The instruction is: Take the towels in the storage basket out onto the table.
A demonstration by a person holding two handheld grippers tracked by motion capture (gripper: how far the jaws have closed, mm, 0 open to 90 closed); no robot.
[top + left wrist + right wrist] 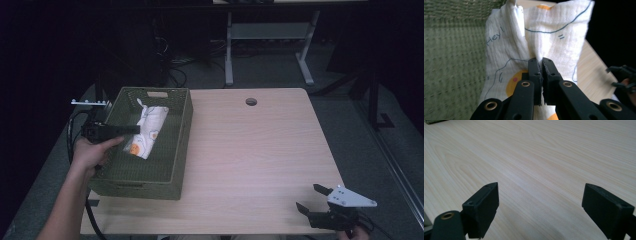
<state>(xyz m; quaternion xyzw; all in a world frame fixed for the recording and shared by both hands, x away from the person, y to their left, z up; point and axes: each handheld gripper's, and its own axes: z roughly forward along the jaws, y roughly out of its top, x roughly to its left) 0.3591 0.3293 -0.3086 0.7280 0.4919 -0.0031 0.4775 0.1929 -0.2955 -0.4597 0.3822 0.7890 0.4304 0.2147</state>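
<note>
Between the left gripper's (541,63) closed jaws: pinched cloth (549,42).

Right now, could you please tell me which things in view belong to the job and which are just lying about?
In the job:
- cloth, pinched in the left gripper
- green basket around it

Lying about:
- right gripper, open above the table
- desk frame behind

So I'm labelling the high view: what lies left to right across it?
Left gripper → white printed cloth in the green basket → table's round hole → right gripper.
</note>
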